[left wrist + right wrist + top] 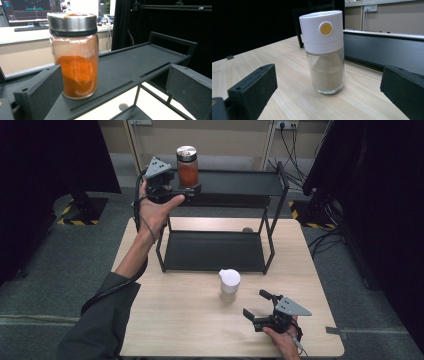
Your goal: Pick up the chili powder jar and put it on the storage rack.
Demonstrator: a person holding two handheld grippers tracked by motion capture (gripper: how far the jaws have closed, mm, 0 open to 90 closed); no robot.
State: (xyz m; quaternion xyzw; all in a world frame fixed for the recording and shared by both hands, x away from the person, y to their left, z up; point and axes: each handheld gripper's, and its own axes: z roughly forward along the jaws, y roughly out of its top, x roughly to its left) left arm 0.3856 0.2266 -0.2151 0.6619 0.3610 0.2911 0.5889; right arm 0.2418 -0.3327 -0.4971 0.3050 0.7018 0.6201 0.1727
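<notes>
Your left arm stretches forward over the bench (165, 320), raising the left gripper (186, 190) to the black rack's (235, 182) top shelf, jaws apart around the orange spice jar (187, 167) standing there. Your right gripper (256, 305) rests low, jaws spread toward the white-capped shaker (229, 285) upright on the bench.

We read this as a lab or recording studio, not a home. Black curtains (45, 170) hang on both sides of a grey carpeted floor (60, 255). Stand feet marked with yellow-black hazard tape (75, 221) sit left and right. Loose cables (295, 157) run to a wall socket (286, 124) at the back. Left claw view shows a monitor (27, 7) on a long counter (15, 35) behind. The small wooden table (200, 320) stands alone mid-floor.
</notes>
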